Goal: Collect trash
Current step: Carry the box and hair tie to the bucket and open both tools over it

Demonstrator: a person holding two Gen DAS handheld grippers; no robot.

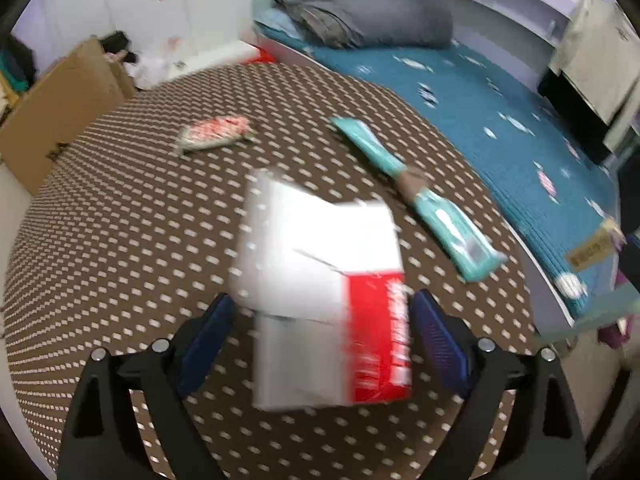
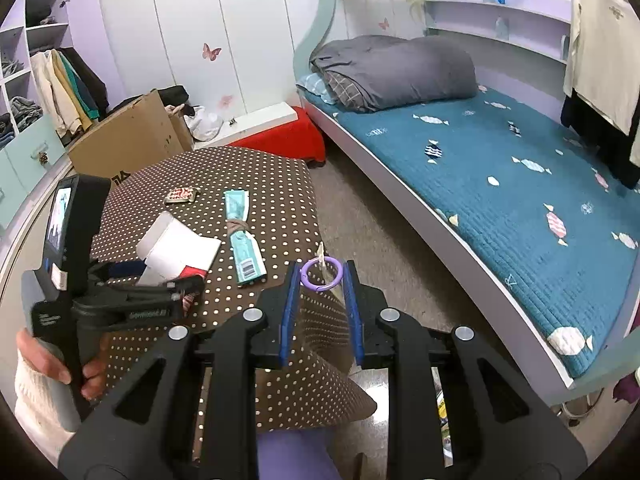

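Left claw [image 1: 320, 316] is standing wide apart around the box [image 1: 320, 280], pads not gripping; closing off-centre risks crushing or tipping it. Right claw [image 2: 320, 280] is clamping the ring [image 2: 322, 275].

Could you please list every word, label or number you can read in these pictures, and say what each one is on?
None can be read for certain.
Red and white box: white lettering on the red side, blurred.
Teal packet: barcode label, too small.
Left gripper: white print on its body, too small.
Cardboard box: black mark, partly hidden.

White-and-red box [image 1: 320, 296], teal wrapper [image 1: 420, 196], brown white-dotted tablecloth [image 1: 120, 240], purple ring [image 2: 322, 275]
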